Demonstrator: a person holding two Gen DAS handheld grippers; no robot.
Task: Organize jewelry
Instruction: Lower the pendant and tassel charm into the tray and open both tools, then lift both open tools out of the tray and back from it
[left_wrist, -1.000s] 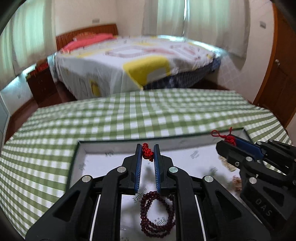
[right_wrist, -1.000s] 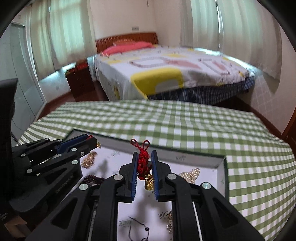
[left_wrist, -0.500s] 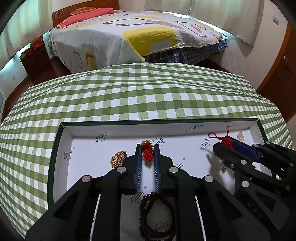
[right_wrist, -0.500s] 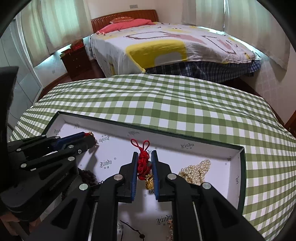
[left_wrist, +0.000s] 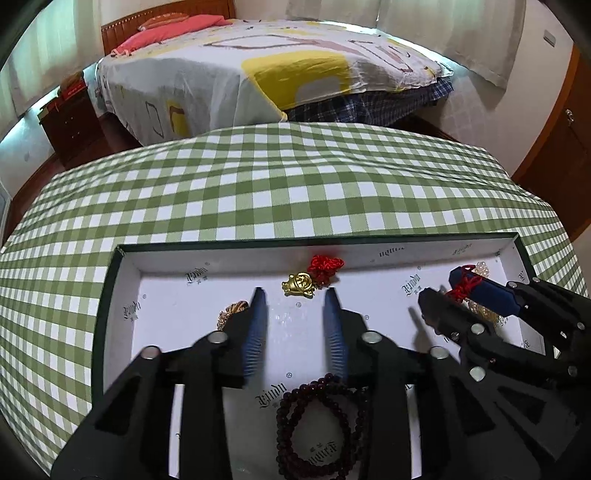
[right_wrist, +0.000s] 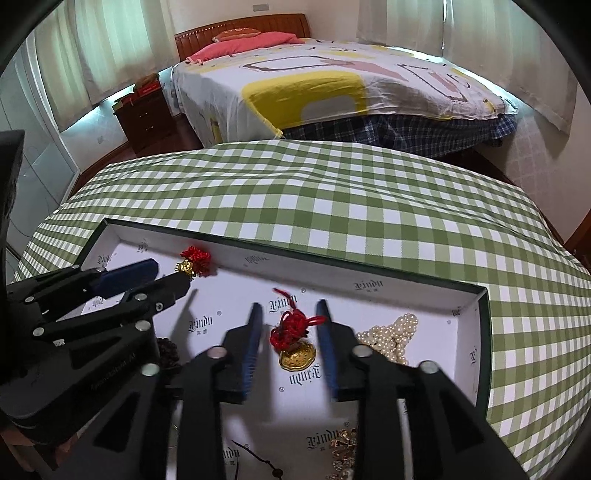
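Gold charms on red knotted cords (left_wrist: 312, 277) (right_wrist: 293, 338) lie in the white-lined box (left_wrist: 122, 295) as your left tool (left_wrist: 294, 295) and right tool (right_wrist: 286, 308) are opening, gripping nothing.

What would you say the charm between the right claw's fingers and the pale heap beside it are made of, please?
Charm: shiny gold-coloured piece, metal or plated plastic by its gloss, topped by knotted red cord. Pale heap: small round cream beads with soft sheen, likely pearls or imitations.

Left gripper (left_wrist: 294, 291) jaws opening behind gold charm (left_wrist: 298, 285).
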